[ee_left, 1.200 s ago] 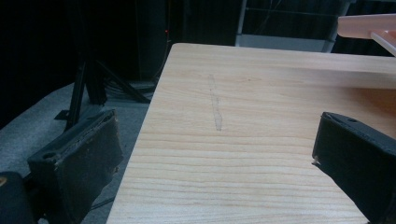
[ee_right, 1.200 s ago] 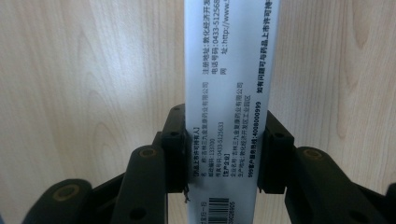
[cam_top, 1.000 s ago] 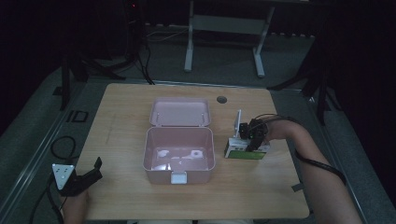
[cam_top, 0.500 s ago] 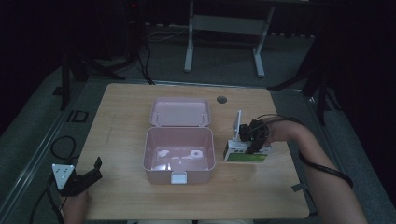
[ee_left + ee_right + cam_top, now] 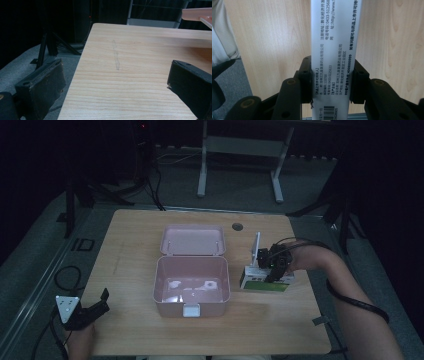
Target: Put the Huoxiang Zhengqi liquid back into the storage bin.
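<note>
A white and green medicine box (image 5: 265, 281) lies on the wooden table (image 5: 130, 270), just right of an open pink lunch box (image 5: 170, 308) whose lid (image 5: 193, 240) lies flat behind it. My right gripper (image 5: 270, 270) comes down on the medicine box from above. In the right gripper view both jaws press on the sides of the medicine box (image 5: 334, 37), so the right gripper (image 5: 332, 80) is shut on it. A thin white piece (image 5: 257, 251) stands upright beside that gripper. My left gripper (image 5: 101, 304) rests at the table's near left corner, open and holding nothing; bare wood shows in the left gripper's (image 5: 115, 82) gap.
A round cable hole (image 5: 237, 226) sits near the table's far edge. A corner of the pink lid (image 5: 197, 13) shows at the upper right of the left gripper view. Stands, a metal frame (image 5: 240, 145) and cables occupy the dark floor around the table.
</note>
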Action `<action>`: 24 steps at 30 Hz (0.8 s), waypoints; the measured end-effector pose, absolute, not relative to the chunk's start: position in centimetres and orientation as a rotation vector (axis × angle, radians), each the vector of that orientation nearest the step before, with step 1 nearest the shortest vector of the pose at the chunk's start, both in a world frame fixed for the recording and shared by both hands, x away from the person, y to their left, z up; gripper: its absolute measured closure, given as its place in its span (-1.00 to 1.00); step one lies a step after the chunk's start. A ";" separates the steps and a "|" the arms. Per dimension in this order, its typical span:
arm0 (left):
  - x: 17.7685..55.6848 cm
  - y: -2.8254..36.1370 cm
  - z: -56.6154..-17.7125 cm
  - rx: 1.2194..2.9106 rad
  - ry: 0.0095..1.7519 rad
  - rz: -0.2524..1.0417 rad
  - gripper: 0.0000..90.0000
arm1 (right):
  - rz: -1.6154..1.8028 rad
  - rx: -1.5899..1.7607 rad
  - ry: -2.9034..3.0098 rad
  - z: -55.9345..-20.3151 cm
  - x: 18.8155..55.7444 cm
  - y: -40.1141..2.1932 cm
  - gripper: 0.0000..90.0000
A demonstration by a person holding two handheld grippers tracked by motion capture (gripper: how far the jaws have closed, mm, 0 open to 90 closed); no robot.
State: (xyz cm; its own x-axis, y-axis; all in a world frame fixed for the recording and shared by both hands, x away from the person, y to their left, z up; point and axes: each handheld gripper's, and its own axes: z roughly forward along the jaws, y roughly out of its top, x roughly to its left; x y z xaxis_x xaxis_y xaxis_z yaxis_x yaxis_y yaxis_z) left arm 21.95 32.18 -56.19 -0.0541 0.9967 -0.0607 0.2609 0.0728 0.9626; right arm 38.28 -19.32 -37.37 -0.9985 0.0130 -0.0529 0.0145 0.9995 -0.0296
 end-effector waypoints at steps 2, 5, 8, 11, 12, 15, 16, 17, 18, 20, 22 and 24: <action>22.0 32.2 -56.2 1.324 1.469 1.054 -0.97 | -0.046 0.024 3.086 -36.7 38.1 -19.2 0.38; 21.9 32.2 -56.2 1.327 1.470 1.054 -0.97 | -0.043 0.029 3.081 -35.5 37.7 -19.1 0.38; 21.9 32.2 -56.2 1.329 1.469 1.055 -0.97 | -0.040 0.039 3.074 -34.5 37.5 -18.9 0.38; 21.9 32.2 -56.2 1.328 1.469 1.054 -0.97 | -0.039 0.044 3.072 -33.9 37.4 -18.8 0.38; 21.9 32.2 -56.2 1.328 1.469 1.053 -0.97 | -0.037 0.039 3.070 -33.6 37.3 -18.7 0.38; 21.9 32.2 -56.2 1.328 1.468 1.053 -0.97 | -0.034 0.042 3.070 -32.5 37.0 -18.2 0.38; 21.9 32.2 -56.2 1.328 1.468 1.053 -0.97 | -0.034 0.042 3.070 -32.5 37.0 -18.2 0.38; 21.9 32.2 -56.2 1.328 1.467 1.054 -0.97 | -0.036 0.038 3.067 -32.0 36.9 -17.8 0.38; 21.9 32.2 -56.2 1.327 1.467 1.053 -0.97 | -0.036 0.038 3.067 -32.0 36.9 -17.8 0.38; 21.9 32.2 -56.2 1.326 1.468 1.052 -0.97 | -0.043 0.034 3.068 -31.7 36.8 -17.3 0.38; 21.9 32.2 -56.2 1.328 1.467 1.052 -0.97 | -0.052 0.025 3.067 -31.3 36.8 -16.6 0.38; 21.9 32.2 -56.2 1.327 1.467 1.051 -0.97 | -0.063 0.021 3.071 -31.1 36.7 -16.0 0.38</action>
State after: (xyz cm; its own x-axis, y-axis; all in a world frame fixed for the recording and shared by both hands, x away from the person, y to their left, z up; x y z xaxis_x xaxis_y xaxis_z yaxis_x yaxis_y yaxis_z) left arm 21.94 32.23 -56.19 -0.0517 0.9967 -0.0631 0.2604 0.0744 0.9626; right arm 36.70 -16.04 -31.12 -0.9974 0.0122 -0.0705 0.0151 0.9991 -0.0407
